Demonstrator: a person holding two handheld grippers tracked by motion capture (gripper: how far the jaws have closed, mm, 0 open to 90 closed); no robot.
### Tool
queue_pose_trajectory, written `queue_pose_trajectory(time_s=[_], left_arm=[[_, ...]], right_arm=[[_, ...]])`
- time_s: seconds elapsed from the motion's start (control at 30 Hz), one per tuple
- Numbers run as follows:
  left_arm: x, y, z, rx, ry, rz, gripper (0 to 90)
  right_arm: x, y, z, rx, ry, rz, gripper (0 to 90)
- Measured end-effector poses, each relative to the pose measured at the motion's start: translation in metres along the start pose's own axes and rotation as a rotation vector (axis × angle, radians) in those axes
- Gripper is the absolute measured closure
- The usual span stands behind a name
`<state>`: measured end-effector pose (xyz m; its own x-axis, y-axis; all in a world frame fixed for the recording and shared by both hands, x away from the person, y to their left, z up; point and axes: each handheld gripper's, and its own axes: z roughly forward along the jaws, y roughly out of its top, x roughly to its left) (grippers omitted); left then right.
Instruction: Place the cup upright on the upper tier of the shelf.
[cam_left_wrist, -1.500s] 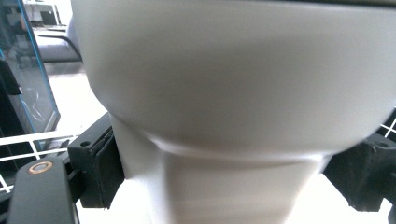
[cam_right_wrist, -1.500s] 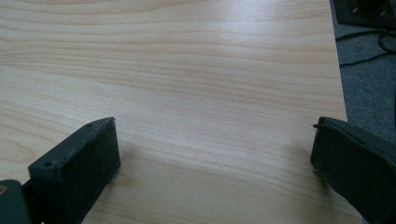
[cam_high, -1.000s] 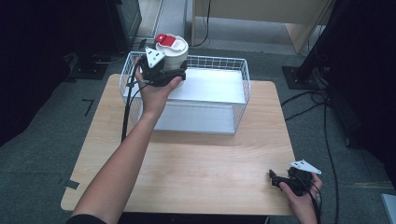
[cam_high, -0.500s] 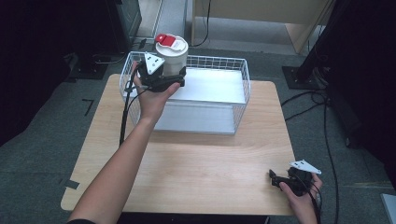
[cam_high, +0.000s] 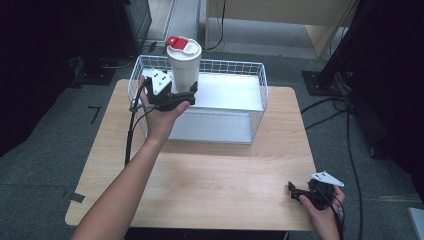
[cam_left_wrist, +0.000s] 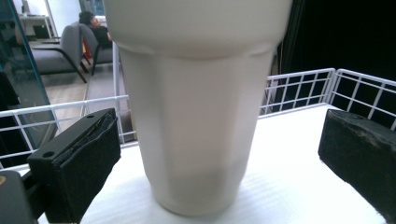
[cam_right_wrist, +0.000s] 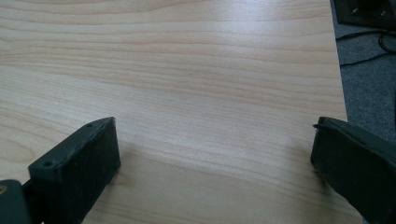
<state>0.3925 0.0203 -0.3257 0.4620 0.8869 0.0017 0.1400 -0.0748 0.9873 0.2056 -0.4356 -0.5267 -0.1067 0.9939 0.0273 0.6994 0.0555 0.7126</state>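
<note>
White tumbler (cam_high: 183, 65) with red-and-white lid (cam_high: 182, 46), upright on the white floor of the wire basket (cam_high: 250, 85), at its rear left corner. In the left gripper view, tumbler (cam_left_wrist: 196, 116) standing between the 2 black pads (cam_left_wrist: 77, 172), a gap visible on either side; not touching either pad. Left claw (cam_high: 180, 96) spread apart, flanking the tumbler's lower part without clamping it. Grey three-cornered plate on top of that claw, black cable trailing down from it across the left side of the bench (cam_high: 200, 170). Left hand (cam_high: 160, 117) and bare forearm reaching in from the bottom edge, over the basket's front left wall.

Basket at the far end of the light wooden bench, white wire walls, white liner inside.

Right claw (cam_high: 296, 194) low at the near right corner of the bench, held in the right hand (cam_high: 322, 212). In the right gripper view, its 2 pads (cam_right_wrist: 74, 172) wide apart over bare wood (cam_right_wrist: 196, 79), holding nothing. Grey carpet and cables beyond the bench's right edge.
</note>
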Motion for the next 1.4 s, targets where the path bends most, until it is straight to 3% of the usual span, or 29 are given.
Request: queue_pose_trajectory(time_s=[0.47,1.0,1.4], left_arm=[[-0.006,-0.014,-0.034,-0.038,-0.019,0.022,0.0],[-0.007,-0.033,-0.063,-0.043,-0.021,0.042,0.0],[-0.002,-0.059,-0.084,-0.023,-0.01,0.037,0.0]], right_arm=[[0.0,0.0,0.0,0.001,0.001,0.002,1.0],[0.0,0.0,0.0,0.0,0.0,0.001,1.0],[0.0,0.0,0.0,0.001,0.0,0.001,1.0]])
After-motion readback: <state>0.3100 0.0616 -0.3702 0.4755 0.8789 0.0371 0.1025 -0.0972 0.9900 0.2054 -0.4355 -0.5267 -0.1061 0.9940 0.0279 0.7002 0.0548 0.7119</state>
